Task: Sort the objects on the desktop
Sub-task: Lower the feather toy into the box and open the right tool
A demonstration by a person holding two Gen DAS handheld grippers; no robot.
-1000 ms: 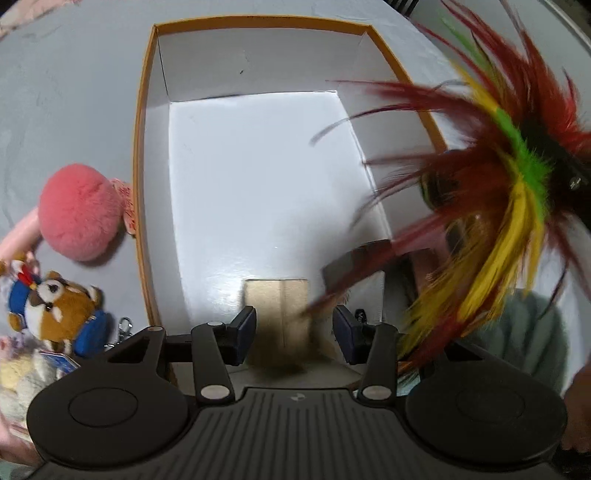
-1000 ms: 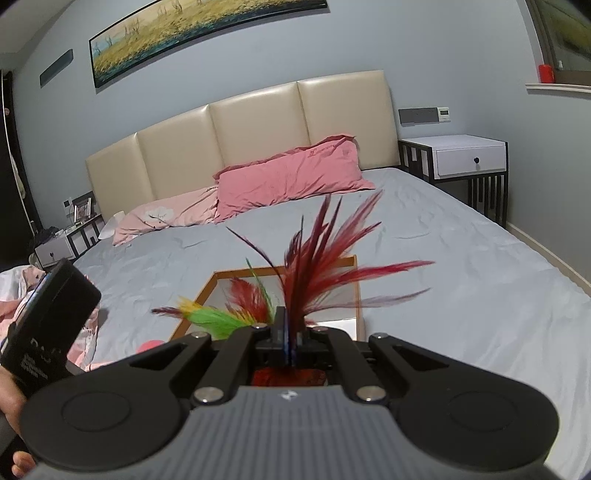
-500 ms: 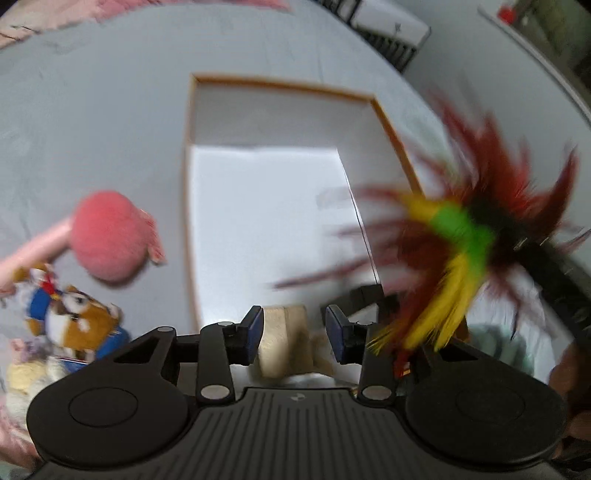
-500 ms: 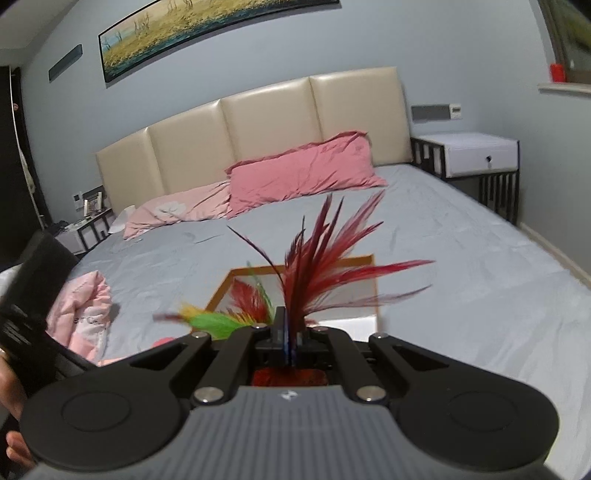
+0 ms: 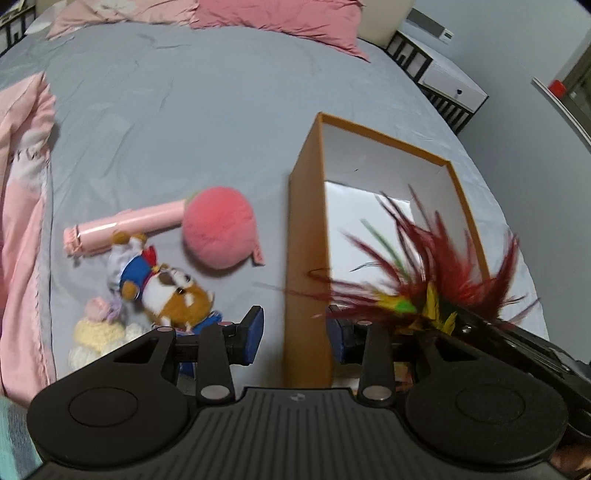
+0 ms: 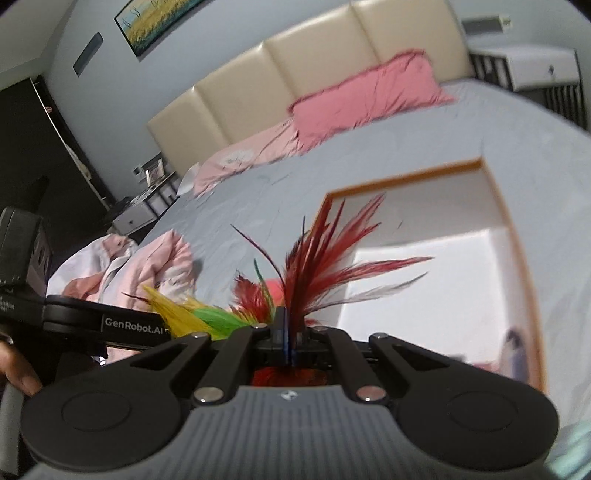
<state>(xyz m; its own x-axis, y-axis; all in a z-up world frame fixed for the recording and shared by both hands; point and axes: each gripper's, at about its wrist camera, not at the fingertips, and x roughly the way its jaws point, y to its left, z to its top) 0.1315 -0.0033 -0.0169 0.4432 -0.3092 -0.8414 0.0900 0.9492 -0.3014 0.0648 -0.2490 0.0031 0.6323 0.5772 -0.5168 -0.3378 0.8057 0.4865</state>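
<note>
The feather toy (image 6: 317, 266) looks featherlight, soft and easily crushed, so its stiff base is the place to pinch; the right gripper (image 6: 286, 332) is pressed tight on that base, plumes fanning forward over the open box (image 6: 517, 236); the left gripper (image 5: 295, 332) stands part-spread, astride the box wall, gripping nothing.

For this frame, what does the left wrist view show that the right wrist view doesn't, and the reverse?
Left wrist only: the pink pompom, the pink roll, the plush dog and the cream crochet toy lying on the sheet left of the box, with the left gripper open and empty.

Right wrist only: the padded headboard, the wall painting, and the right gripper shut on the feather toy.

Both: the orange box, its white inside, the feather toy over it, the grey sheet and pink pillows.
</note>
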